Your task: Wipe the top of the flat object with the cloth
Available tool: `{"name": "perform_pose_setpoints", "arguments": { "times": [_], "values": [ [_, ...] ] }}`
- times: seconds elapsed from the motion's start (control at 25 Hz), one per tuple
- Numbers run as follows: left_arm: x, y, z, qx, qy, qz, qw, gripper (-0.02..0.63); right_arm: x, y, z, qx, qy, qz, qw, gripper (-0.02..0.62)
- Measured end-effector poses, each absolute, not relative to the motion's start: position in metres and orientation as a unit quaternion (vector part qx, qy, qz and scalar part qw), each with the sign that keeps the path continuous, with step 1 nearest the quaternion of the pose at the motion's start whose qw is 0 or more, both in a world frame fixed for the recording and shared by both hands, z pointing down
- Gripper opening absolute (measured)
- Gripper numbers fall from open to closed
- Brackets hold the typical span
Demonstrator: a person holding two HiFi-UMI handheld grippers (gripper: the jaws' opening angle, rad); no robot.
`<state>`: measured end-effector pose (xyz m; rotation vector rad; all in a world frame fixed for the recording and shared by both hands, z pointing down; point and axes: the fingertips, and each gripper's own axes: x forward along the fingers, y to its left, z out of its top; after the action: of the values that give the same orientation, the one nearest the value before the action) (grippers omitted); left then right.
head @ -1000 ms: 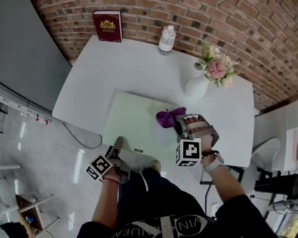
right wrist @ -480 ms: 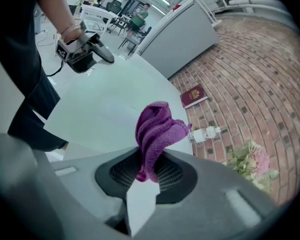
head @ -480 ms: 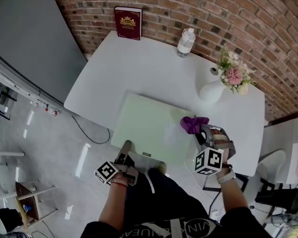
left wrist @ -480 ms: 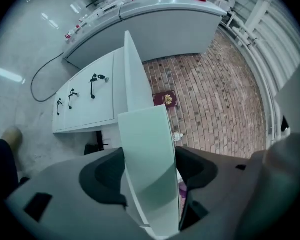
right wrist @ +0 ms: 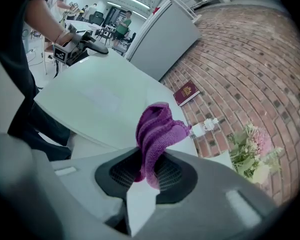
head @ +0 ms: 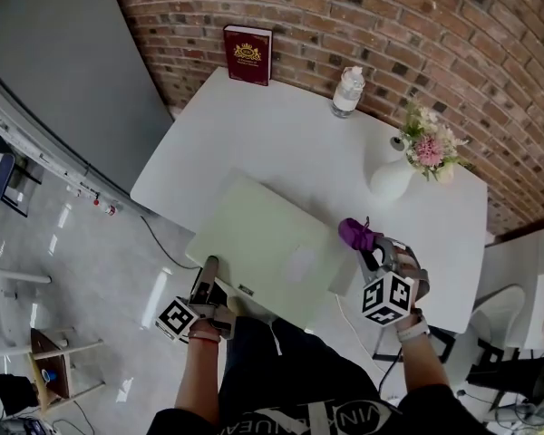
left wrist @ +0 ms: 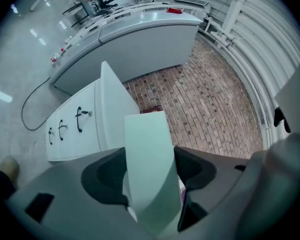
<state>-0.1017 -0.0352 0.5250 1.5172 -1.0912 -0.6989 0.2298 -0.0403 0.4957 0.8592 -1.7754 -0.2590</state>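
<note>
A pale green flat board point(head: 258, 243) lies on the white table point(head: 281, 125), its near edge a little past the table's front edge. My left gripper point(head: 210, 267) is at that near edge. In the left gripper view the board point(left wrist: 147, 144) fills the gap of the left gripper point(left wrist: 150, 184); the jaws are closing and both pads touch it. My right gripper point(head: 370, 252) is shut on a purple cloth point(head: 356, 234), held just off the board's right edge. The cloth point(right wrist: 157, 131) bunches up out of the right gripper point(right wrist: 149, 171), with the board point(right wrist: 95, 99) beyond it.
A dark red book point(head: 247, 54) stands against the brick wall, with a clear bottle point(head: 348, 91) to its right. A white vase point(head: 390, 179) of flowers stands at the back right. A grey cabinet and a floor cable lie to the left.
The right gripper has carried the cloth rightward, from over the board to its right edge. The left gripper has stayed at the near edge, and the board now juts over the table's front.
</note>
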Motion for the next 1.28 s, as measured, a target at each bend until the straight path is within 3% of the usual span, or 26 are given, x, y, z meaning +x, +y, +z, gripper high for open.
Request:
{"name": "perform_pose_setpoints", "arguments": {
  "times": [0.44,0.96,1.12,1.28],
  "values": [
    [-0.151,-0.108,0.421,0.719,-0.485,-0.239,0.437,0.288,0.209,-0.046,0.476,0.384,-0.773,-0.081,0.499,0.078],
    [-0.146,-0.187,0.296,0.842,-0.488,-0.109,0.203,0.287,0.177,-0.053,0.457,0.423,-0.808,-0.010,0.410,0.078],
    [-0.116,-0.198,0.264,0.875,-0.471,-0.045,0.102,0.287,0.177,-0.053,0.451,0.431,-0.810,-0.001,0.397,0.078],
    [-0.049,-0.182,0.255,0.906,-0.415,0.066,-0.048,0.285,0.189,-0.054,0.444,0.451,-0.808,0.016,0.379,0.078]
  ]
}}
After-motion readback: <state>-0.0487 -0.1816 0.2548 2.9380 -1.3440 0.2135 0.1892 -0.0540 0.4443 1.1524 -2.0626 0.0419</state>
